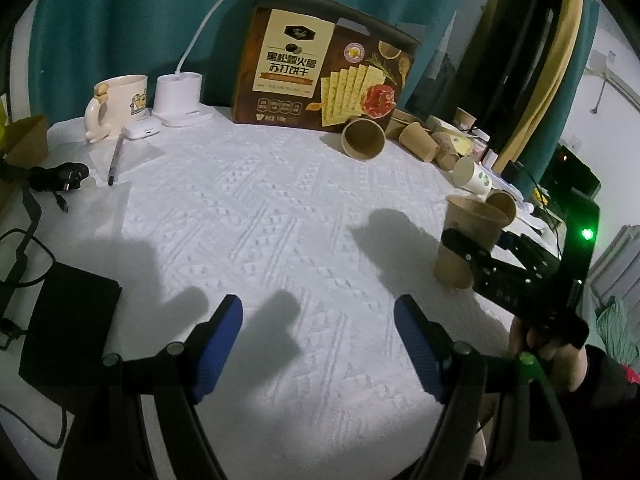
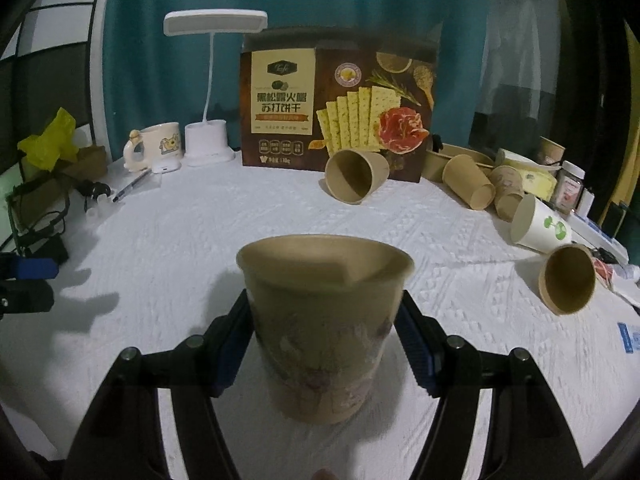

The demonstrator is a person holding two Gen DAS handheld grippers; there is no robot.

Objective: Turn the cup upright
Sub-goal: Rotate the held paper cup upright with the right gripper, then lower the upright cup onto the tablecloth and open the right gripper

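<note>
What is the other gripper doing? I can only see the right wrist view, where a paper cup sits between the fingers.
Observer: The left gripper hovers over the white tablecloth, jaws open, nothing between them.
Operator: Is anything lying near it?
Observer: A flat black case lies to its left, on the side of the table nearest the camera.
Operator: And who is holding the gripper I'm looking along?
Observer: A hand in a dark sleeve grips the handle of the right gripper, which is clamped on the cup.
</note>
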